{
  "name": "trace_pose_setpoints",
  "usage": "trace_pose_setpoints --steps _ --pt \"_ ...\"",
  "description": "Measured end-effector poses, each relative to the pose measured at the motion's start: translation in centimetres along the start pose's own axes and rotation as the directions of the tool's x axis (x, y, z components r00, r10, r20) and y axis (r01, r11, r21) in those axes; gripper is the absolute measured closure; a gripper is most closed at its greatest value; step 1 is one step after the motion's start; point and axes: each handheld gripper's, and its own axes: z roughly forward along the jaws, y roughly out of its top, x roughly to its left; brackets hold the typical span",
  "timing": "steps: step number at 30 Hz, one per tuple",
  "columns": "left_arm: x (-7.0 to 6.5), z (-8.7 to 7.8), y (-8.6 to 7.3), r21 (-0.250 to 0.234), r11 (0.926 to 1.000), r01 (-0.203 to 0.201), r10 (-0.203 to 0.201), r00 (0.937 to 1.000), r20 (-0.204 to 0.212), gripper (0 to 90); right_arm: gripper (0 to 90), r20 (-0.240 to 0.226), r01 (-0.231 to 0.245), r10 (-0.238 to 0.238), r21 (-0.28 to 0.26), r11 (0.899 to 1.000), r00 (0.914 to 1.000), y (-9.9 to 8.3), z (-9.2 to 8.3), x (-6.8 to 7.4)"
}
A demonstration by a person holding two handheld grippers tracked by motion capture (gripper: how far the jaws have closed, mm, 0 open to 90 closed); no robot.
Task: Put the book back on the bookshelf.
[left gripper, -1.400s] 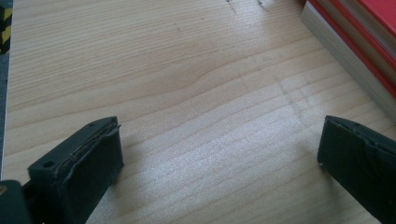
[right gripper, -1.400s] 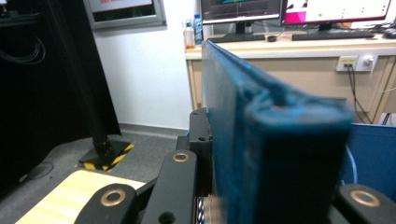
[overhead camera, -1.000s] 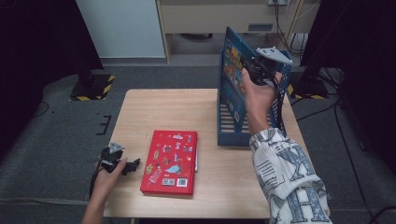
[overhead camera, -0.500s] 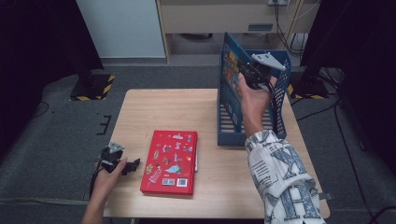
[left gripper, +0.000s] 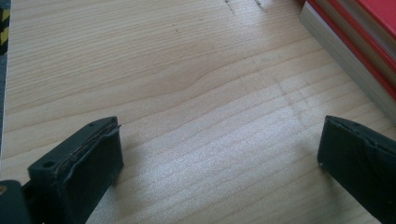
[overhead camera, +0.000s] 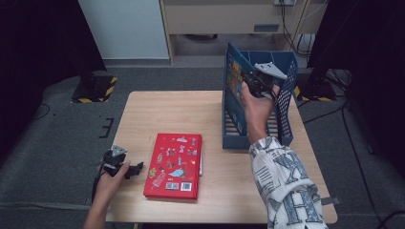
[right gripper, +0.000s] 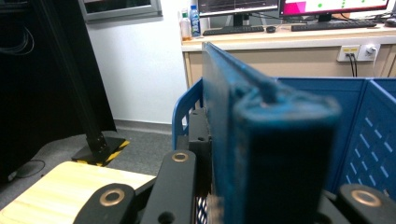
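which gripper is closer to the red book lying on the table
Left. The left gripper rests on the table just beside the red book, jaws open. The right gripper is far off at the blue file rack, shut on a blue book.

The blue book (overhead camera: 235,71) stood upright on its edge in the left bay of the blue rack (overhead camera: 285,102), at the far right of the table, its illustrated cover facing left and its top edge above the rack's wall. The red book (overhead camera: 174,164) lay flat, cover up, near the front edge, well apart to the left.
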Motion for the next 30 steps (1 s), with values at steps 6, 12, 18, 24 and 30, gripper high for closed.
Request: trace_pose_setpoints --steps 6,12,18,24,30 --pt "0.0 0.0 0.0 0.000 1.0000 0.000 0.000 1.0000 0.000 0.0 81.8 0.001 -0.002 0.002 0.006 1.000 1.0000 -0.6 0.1 -0.1" --pt "0.0 0.0 0.0 0.000 1.0000 0.000 0.000 1.0000 0.000 0.0 81.9 -0.004 0.001 -0.001 0.012 1.000 1.0000 -1.0 0.2 -0.3" --pt "0.0 0.0 0.0 0.000 1.0000 0.001 -0.001 1.0000 -0.001 0.0 81.8 -0.006 0.006 -0.006 0.020 1.000 1.0000 -1.1 0.3 -0.3" --pt "0.0 0.0 0.0 0.000 1.0000 0.001 -0.001 1.0000 -0.001 0.0 81.7 -0.012 0.011 -0.011 0.024 1.000 0.9999 -1.1 0.3 -0.3" --pt "0.0 0.0 0.0 0.000 1.0000 0.001 -0.001 1.0000 0.000 0.0 81.7 -0.002 0.034 -0.034 0.055 0.998 0.9994 -1.0 0.0 -0.1"
